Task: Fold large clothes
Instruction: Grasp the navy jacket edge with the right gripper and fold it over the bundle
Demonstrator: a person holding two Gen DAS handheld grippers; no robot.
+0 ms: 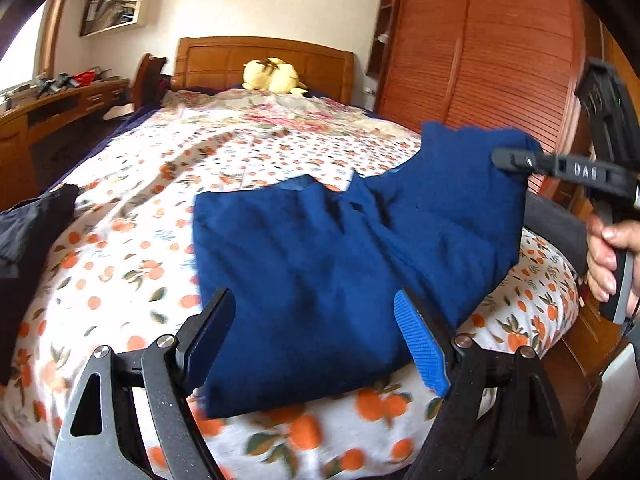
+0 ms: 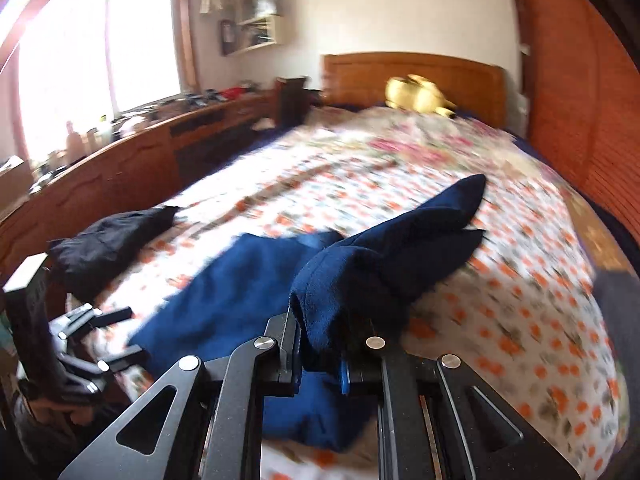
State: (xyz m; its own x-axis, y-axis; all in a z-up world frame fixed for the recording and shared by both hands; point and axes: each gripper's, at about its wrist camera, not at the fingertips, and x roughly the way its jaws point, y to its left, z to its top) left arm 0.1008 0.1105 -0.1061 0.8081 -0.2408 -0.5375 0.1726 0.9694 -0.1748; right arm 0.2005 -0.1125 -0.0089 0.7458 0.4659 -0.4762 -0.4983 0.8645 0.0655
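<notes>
A dark blue garment [image 1: 320,272] lies partly folded on the orange-print bed sheet [image 1: 132,220]. My left gripper [image 1: 314,300] is open over its near edge, jaws wide apart and not pressing the cloth. My right gripper [image 1: 508,158], held by a hand [image 1: 604,256], is shut on the garment's right edge and holds that part raised off the bed. In the right wrist view, the right gripper [image 2: 320,332] pinches a bunched fold of the blue garment [image 2: 400,240], which rises toward the camera. The left gripper [image 2: 120,334] shows open at the lower left.
A black garment [image 1: 32,224] lies at the bed's left edge. A yellow plush toy [image 1: 272,76] sits by the wooden headboard [image 1: 224,60]. A slatted wooden wardrobe [image 1: 480,48] stands close on the right. A cluttered desk [image 2: 120,160] runs along the left under a window.
</notes>
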